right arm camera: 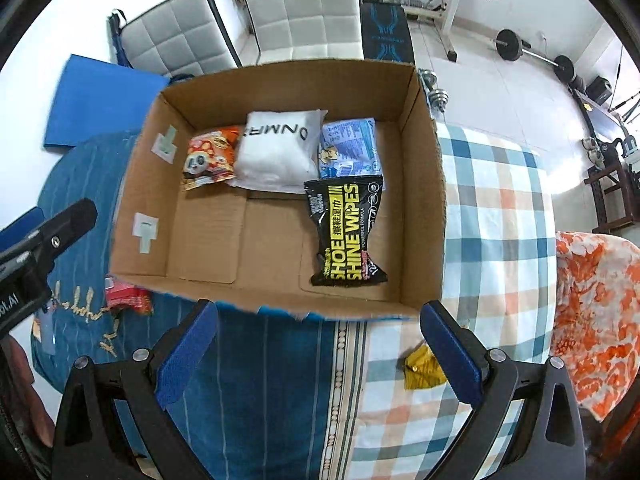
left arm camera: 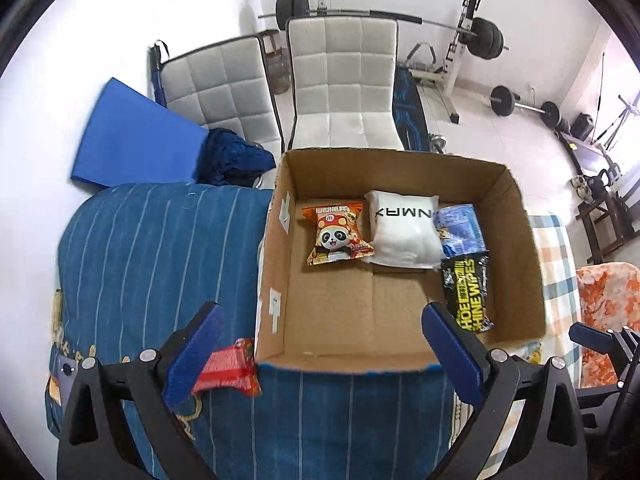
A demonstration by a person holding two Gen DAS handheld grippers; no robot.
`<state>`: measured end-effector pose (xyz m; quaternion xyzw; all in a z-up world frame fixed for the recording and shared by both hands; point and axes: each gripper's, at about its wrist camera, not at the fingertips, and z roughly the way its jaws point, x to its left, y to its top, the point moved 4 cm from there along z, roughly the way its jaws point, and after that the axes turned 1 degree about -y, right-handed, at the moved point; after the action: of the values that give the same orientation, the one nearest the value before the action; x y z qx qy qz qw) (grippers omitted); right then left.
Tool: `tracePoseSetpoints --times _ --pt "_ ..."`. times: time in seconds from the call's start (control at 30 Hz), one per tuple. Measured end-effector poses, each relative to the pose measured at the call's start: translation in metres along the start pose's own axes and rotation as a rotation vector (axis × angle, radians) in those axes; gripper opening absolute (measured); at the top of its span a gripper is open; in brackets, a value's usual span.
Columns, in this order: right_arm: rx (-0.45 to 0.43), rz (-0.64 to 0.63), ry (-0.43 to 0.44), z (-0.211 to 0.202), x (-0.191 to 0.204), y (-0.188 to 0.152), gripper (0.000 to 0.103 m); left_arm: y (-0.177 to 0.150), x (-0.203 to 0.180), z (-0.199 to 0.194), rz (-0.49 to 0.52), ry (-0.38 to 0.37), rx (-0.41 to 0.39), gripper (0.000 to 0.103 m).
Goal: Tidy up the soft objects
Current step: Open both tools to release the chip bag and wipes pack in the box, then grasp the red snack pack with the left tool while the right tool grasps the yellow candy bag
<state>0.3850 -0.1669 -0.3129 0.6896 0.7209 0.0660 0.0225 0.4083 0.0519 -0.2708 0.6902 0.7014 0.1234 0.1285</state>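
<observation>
While four packs line box [right arm camera: 416, 184] far wall, both grippers, left gripper [left arm camera: 320, 344] and right gripper [right arm camera: 320, 340], hover spread wide, empty; red packet [left arm camera: 228, 372] and yellow packet [right arm camera: 420, 368] outside, likely next.

You are working in a home, in a room that doubles as a gym. Beyond your left jaws, past the cardboard box [left arm camera: 400, 248], stand 2 white padded chairs [left arm camera: 344, 80] on a pale tiled floor [left arm camera: 500, 128]. Behind them a barbell rack [left arm camera: 460, 52] holds a loaded bar, and another barbell [left arm camera: 524, 106] lies on the floor further right. Under both sets of jaws lies bedding: a blue striped quilt [left arm camera: 160, 248] and, ahead of your right jaws, a checked sheet [right arm camera: 496, 216]. A blue foam mat [left arm camera: 132, 136] leans against the white wall.
</observation>
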Motion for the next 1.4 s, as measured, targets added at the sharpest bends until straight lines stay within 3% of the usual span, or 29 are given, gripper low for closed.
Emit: tracePoseSetpoints --times 0.37,0.5,0.67,0.83,1.0,1.07,1.13,1.2,1.3,1.4 --pt "-0.122 -0.001 0.048 -0.061 0.003 -0.032 0.103 -0.029 -0.020 -0.070 0.041 -0.006 -0.115 0.101" --pt "-0.134 0.049 0.076 -0.061 -0.020 -0.044 0.103 -0.035 -0.026 -0.072 0.045 -0.033 -0.099 0.101" --pt "-0.039 0.173 0.014 -0.030 -0.099 -0.068 0.103 -0.060 -0.020 -0.055 0.035 -0.016 -0.044 0.101" --pt "0.121 0.260 -0.027 0.043 -0.163 -0.088 0.103 -0.098 -0.004 -0.017 -0.047 0.002 0.081 0.101" --pt "0.238 0.435 0.114 0.111 -0.181 -0.105 0.102 -0.144 0.024 0.024 -0.177 0.016 0.238 0.101" --pt "0.255 0.530 0.160 0.128 -0.186 -0.113 0.095 -0.160 0.038 0.035 -0.240 0.021 0.290 0.101" --pt "0.268 0.610 0.183 0.140 -0.189 -0.121 0.068 -0.174 0.055 0.043 -0.306 0.036 0.327 0.101" --pt "0.241 0.635 0.166 0.140 -0.191 -0.126 0.066 -0.184 0.070 0.047 -0.354 0.047 0.352 0.101" --pt "0.220 0.537 0.138 0.134 -0.180 -0.126 0.058 -0.195 0.095 0.050 -0.418 0.049 0.370 0.101" --pt "0.248 0.329 0.056 0.125 -0.158 -0.134 0.054 -0.191 0.113 0.058 -0.434 0.045 0.381 0.101"
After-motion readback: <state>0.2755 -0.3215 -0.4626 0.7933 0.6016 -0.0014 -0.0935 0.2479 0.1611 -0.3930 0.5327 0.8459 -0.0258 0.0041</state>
